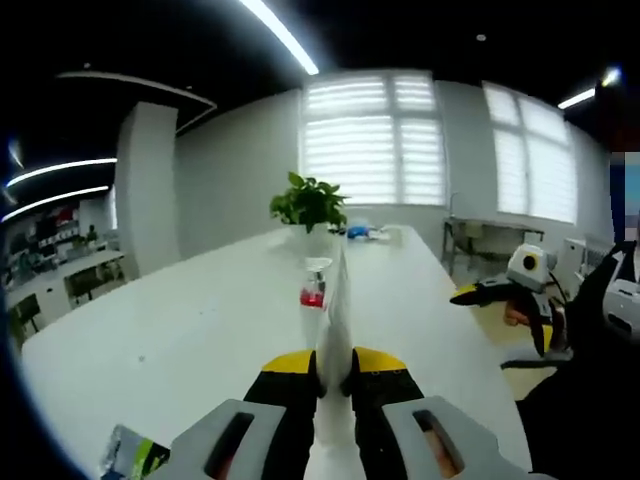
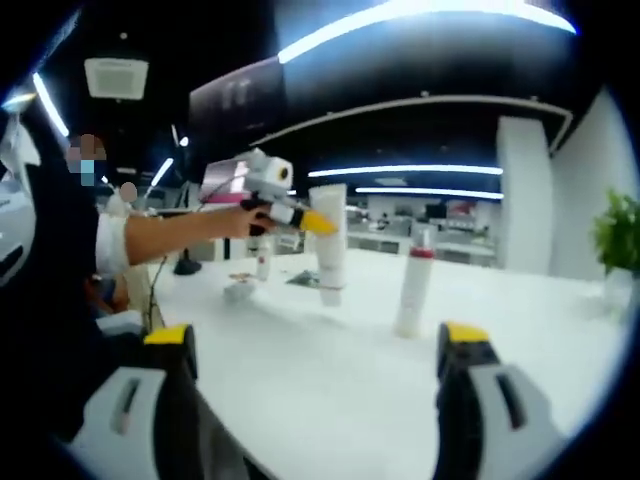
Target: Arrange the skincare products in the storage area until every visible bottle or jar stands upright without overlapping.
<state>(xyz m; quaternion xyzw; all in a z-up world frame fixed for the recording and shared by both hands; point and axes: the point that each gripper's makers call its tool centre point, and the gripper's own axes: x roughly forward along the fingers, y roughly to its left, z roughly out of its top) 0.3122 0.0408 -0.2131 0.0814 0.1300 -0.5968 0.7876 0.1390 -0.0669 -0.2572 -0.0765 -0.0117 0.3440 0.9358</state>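
The left hand-held gripper (image 1: 335, 372) is closed on a white tube (image 1: 334, 310), clamping its lower part so the tube stands upright between the yellow-tipped jaws. In the right gripper view the same tube (image 2: 330, 245) hangs just above the tabletop (image 2: 330, 370) with a shadow under it; I judge it is being lowered cap-down to stand clear of the other products. A white spray bottle with a red collar (image 2: 414, 290) stands upright on the tabletop near the tube but apart from it; from the left gripper view it sits just behind the tube (image 1: 313, 288). Smaller products (image 2: 262, 262) rest toward the far edge, too small to name. A flat printed packet (image 1: 135, 455) lies at the near left corner.

The right hand-held gripper (image 2: 320, 365) is spread wide with nothing between its jaws, waiting off the tabletop's right edge (image 1: 490, 293).

The tabletop is long, white and glossy, with a potted plant (image 1: 308, 205) at its far end. Around it is an open office: blinds over bright windows, strip lights on a dark ceiling, desks beyond.
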